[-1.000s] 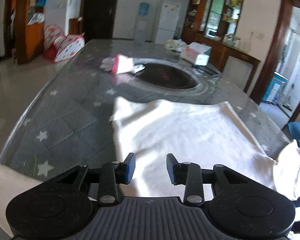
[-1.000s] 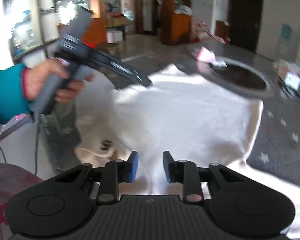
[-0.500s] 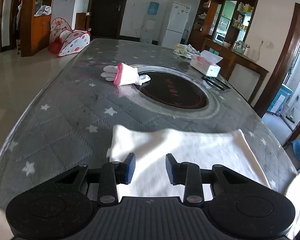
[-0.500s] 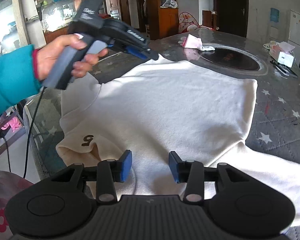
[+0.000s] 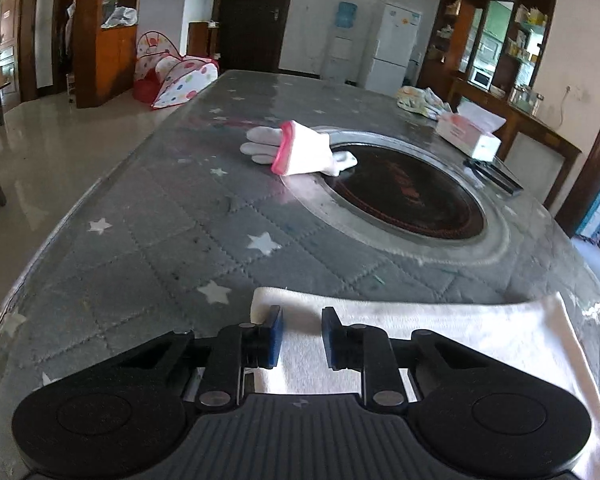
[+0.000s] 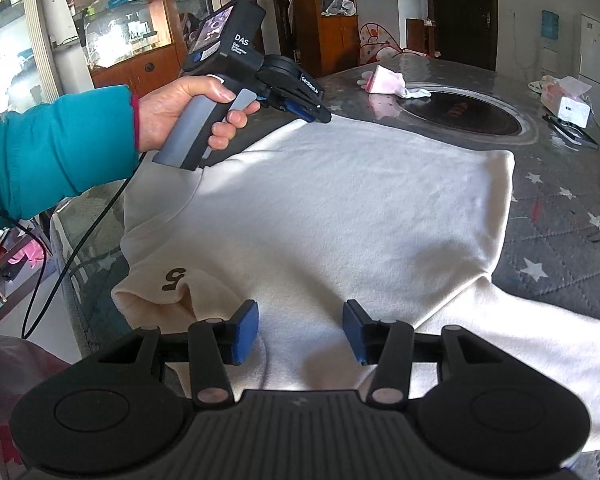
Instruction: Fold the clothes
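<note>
1. Quilted star-print table (image 5: 148,232): one cream sweatshirt (image 6: 340,208) lies flat at its near end.
2. Right gripper (image 6: 300,330), six o'clock: spread, empty, above the cloth.
3. Left gripper (image 5: 301,338), ten o'clock in the right view: spread over the hem corner.
4. Handling, judged: soft, light, limp; pinch hem corners.
5. Beyond, twelve o'clock: two gloves (image 5: 296,152), one tissue box (image 5: 470,136).

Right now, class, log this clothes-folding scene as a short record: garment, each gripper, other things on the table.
garment: white sweatshirt spread flat on the table
left gripper: jaws open, over the garment's far edge, gripping nothing
right gripper: jaws open wide above the near part, gripping nothing
other items: pink-cuffed glove, tissue box, round dark inset
</note>
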### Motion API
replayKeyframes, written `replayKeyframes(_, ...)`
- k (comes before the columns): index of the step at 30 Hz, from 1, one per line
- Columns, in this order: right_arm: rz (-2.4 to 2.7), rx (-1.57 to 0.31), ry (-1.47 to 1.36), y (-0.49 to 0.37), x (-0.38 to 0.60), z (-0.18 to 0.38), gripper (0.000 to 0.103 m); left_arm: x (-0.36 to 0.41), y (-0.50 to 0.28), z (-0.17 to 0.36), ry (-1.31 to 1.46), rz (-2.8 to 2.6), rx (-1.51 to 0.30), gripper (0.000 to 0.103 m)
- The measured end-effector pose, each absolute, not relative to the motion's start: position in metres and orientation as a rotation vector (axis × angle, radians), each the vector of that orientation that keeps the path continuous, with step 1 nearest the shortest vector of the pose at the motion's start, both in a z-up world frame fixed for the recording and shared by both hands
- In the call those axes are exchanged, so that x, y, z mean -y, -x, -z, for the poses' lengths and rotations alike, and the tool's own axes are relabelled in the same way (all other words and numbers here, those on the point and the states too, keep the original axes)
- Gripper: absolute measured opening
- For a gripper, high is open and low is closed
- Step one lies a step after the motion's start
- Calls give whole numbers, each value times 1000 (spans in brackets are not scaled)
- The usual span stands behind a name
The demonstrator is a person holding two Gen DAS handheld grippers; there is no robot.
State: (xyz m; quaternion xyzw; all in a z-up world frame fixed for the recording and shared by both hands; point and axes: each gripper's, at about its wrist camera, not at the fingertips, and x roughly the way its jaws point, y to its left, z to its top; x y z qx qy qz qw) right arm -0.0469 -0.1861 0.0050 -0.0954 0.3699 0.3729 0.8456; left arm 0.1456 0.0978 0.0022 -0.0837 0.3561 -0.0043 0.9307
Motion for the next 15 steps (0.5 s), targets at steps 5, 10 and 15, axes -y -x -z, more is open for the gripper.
replayKeyframes(5, -779, -784, 183, 45, 187, -8, 48, -98, -139, -11, 201, 48, -723, 31)
replayKeyframes(10, -744, -759, 164, 43, 191, -14, 51, -91, -109, -26, 165, 95, -711, 42)
replayKeyframes(15, -699, -776, 154, 41, 194, -10, 52, -74, -71, -36, 122, 131, -711, 59)
